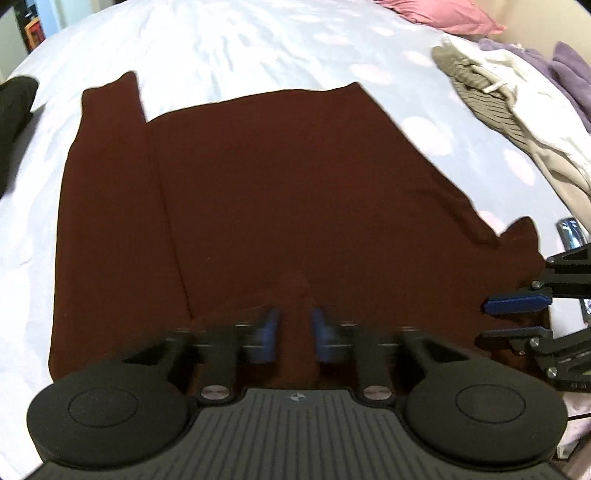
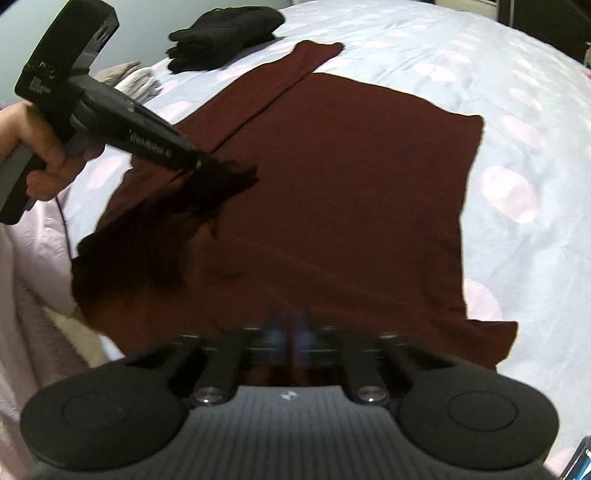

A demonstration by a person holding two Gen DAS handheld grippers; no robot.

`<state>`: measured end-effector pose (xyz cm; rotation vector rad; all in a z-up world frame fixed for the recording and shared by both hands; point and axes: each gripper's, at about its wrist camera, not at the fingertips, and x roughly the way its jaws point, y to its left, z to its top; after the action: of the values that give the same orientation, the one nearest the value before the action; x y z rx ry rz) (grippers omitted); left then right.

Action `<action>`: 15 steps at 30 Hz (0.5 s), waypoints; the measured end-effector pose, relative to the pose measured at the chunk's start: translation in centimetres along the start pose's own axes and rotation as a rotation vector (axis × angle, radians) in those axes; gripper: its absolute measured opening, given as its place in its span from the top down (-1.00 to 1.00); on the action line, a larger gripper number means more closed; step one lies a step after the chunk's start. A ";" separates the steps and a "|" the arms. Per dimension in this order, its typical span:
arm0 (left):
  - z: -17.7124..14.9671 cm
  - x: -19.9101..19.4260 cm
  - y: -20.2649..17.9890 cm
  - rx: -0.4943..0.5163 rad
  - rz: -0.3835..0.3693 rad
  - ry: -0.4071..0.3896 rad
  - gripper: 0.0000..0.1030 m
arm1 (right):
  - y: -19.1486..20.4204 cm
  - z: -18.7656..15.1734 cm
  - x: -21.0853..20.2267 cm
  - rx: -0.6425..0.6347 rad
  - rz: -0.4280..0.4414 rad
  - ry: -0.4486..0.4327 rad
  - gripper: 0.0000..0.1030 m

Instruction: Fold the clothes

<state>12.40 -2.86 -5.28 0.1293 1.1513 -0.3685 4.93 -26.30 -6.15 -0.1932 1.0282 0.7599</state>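
A dark red shirt (image 1: 277, 192) lies spread flat on a bed (image 1: 221, 44) with a pale blue sheet that has soft pink spots. One long sleeve is folded over along the shirt's far side.

The left gripper (image 1: 293, 325) has its blue fingers (image 1: 271, 325) close together, pinching a small ridge of the red cloth at the near edge. The right gripper (image 2: 288, 332) looks blurry in its own view. Its fingers seem almost closed on the shirt's edge, but the left view shows them (image 1: 517, 304) from the side with a gap between them, so I cannot tell if they hold the cloth.

Only the left view shows a pile of clothes (image 1: 517, 110) on the bed, off to the side of the shirt: white, tan, striped and purple things, with a pink pillow (image 1: 443, 14) beyond it. Only the right view shows a black bundle of clothes (image 2: 221, 29) past the sleeve, and a hand (image 2: 33, 147) holding the left gripper's handle. That gripper reaches over the shirt and hides a bit of it. A dark shadow falls on the cloth under it.
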 end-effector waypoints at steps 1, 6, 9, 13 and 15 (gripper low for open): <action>-0.1 -0.2 0.4 -0.016 -0.006 -0.005 0.91 | 0.1 0.1 -0.3 -0.006 0.001 -0.001 0.96; -1.2 -3.7 1.8 -0.078 -0.030 -0.067 0.95 | 1.0 0.3 -2.1 -0.022 0.031 0.026 0.97; -2.4 -6.3 2.3 -0.098 -0.027 -0.094 0.95 | 1.5 -0.1 -2.4 -0.029 0.040 0.064 0.97; -5.1 -8.8 2.4 -0.111 -0.020 -0.076 0.95 | 2.3 -1.4 -1.7 -0.060 0.052 0.155 0.99; -6.5 -9.6 2.5 -0.115 -0.023 -0.054 0.95 | 2.8 -1.9 -1.2 -0.078 0.056 0.195 0.99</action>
<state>4.25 3.38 0.55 0.0051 1.1187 -0.3236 1.47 -25.75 -5.65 -0.3118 1.1929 0.8448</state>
